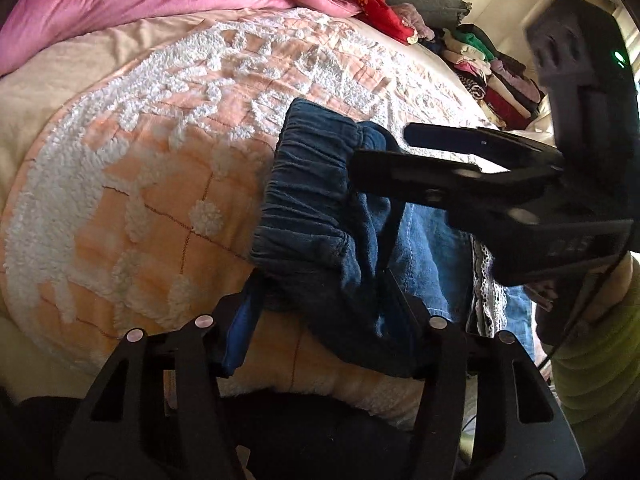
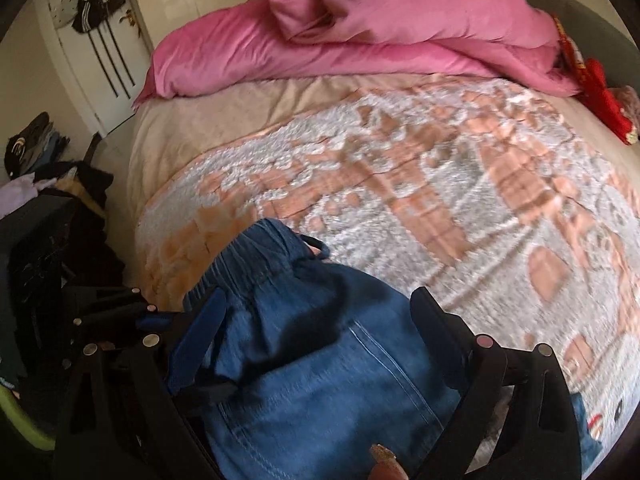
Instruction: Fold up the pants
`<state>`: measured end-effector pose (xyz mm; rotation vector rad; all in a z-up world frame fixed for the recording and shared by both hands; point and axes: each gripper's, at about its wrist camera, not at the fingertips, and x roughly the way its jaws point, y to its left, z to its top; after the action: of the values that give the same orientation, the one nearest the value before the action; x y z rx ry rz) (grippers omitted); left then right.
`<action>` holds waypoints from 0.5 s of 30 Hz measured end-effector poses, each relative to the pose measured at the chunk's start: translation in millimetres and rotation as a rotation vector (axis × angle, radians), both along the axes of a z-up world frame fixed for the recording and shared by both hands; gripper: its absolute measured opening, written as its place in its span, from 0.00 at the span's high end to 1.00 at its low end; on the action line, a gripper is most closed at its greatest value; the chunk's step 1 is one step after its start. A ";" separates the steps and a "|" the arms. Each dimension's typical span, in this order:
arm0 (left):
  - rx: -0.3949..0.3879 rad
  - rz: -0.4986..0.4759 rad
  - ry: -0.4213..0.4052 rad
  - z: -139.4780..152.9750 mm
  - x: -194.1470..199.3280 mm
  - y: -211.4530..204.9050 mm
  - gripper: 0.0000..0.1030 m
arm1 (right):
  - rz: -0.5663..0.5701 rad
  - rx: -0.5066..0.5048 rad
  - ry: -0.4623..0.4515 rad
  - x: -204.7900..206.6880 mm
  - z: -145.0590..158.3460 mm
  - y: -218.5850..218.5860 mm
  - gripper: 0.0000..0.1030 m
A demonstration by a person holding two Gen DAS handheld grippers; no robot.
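Note:
Blue denim pants with an elastic waistband lie bunched at the near edge of the bed. My left gripper has its fingers spread wide, with the pants fabric between them. My right gripper reaches in from the right over the waistband, its fingers apart. In the right wrist view the pants fill the gap between my right gripper's spread fingers, and the left gripper shows at the left. A lace-trimmed lighter denim part lies to the right.
The bed carries a peach and white textured blanket and a pink duvet at the far side. Stacked folded clothes and a red item sit at the far right. Dark clothes are piled left of the bed.

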<state>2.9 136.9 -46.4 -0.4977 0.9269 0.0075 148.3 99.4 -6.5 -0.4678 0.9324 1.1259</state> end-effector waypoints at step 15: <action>-0.102 0.007 -0.016 -3.5 -2.3 11.0 0.42 | 0.100 0.036 0.154 2.9 -21.9 20.4 0.58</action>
<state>0.5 147.9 -49.9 -0.5944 0.9130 -0.0371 151.2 119.9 -28.4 -0.4060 1.0300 1.2816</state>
